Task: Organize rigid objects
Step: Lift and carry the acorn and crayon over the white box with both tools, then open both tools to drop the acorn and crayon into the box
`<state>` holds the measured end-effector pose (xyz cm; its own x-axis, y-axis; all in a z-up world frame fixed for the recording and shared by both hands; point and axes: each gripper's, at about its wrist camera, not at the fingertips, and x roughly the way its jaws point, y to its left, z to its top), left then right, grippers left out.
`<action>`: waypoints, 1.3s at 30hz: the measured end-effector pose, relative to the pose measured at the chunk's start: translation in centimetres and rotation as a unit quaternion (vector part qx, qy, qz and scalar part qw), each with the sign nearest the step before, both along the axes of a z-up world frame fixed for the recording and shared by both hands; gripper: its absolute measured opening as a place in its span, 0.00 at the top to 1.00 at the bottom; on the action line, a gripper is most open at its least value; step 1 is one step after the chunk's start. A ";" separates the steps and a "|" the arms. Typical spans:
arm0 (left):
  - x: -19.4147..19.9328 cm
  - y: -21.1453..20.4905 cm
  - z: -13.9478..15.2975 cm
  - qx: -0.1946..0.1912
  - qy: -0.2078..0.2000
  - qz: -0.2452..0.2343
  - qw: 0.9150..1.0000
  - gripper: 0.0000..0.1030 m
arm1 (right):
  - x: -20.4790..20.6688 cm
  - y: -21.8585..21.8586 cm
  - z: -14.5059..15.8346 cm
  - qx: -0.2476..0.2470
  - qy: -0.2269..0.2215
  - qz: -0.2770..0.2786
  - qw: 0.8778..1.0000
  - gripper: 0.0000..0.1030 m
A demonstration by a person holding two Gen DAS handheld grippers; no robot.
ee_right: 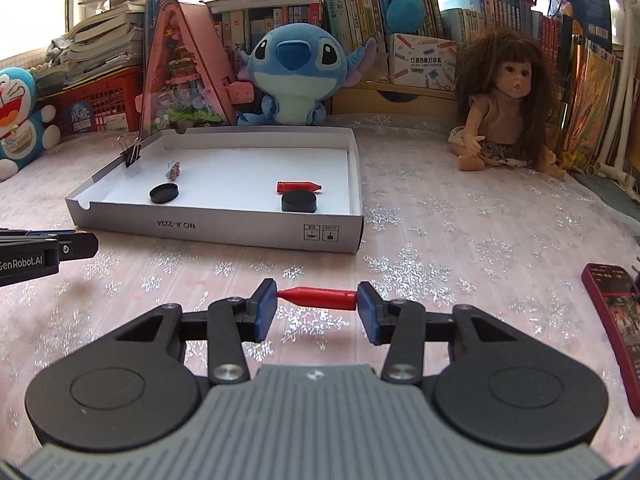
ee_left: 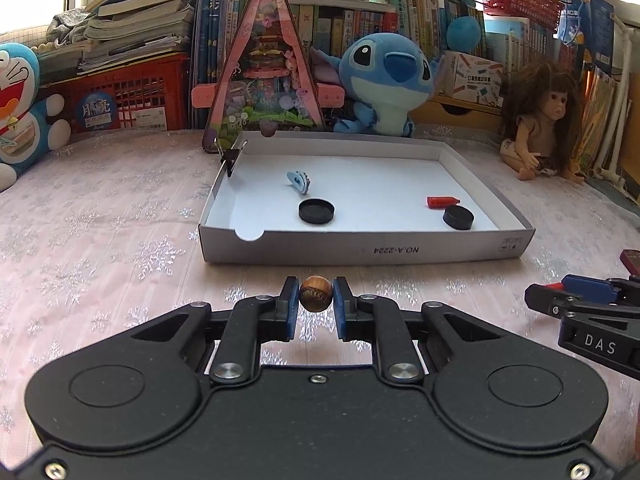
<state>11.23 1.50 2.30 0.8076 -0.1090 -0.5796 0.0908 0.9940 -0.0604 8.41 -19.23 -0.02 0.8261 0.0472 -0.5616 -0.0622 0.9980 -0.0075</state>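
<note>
My left gripper is shut on a brown wooden bead, held just above the cloth in front of the white box lid. My right gripper is shut on a red crayon, gripped end to end, in front of the box lid. Inside the lid lie two black discs, another red crayon and a small blue charm. A black binder clip sits on the lid's left wall. The right gripper shows at the right edge of the left wrist view.
A Stitch plush, a pink triangular display, a Doraemon plush and a doll stand along the back by books and a red crate. A red phone lies at the right on the pink snowflake cloth.
</note>
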 end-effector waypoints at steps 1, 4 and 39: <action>0.3 -0.1 0.1 0.000 0.001 0.000 1.000 0.84 | 0.2 0.0 0.0 0.001 0.002 0.000 1.000 0.52; 1.2 -0.3 0.2 -0.001 0.002 0.000 1.000 0.84 | 0.9 -0.1 0.2 0.008 0.005 -0.001 1.000 0.52; 16.9 -0.5 -0.2 -0.020 0.001 0.034 0.999 0.84 | 15.8 -0.7 1.3 0.082 -0.020 0.034 0.996 0.52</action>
<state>28.15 1.03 2.12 0.8132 -0.0776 -0.5767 0.0237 0.9947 -0.1005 24.23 -19.91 1.28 0.8394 0.1916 -0.5087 -0.1323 0.9797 0.1506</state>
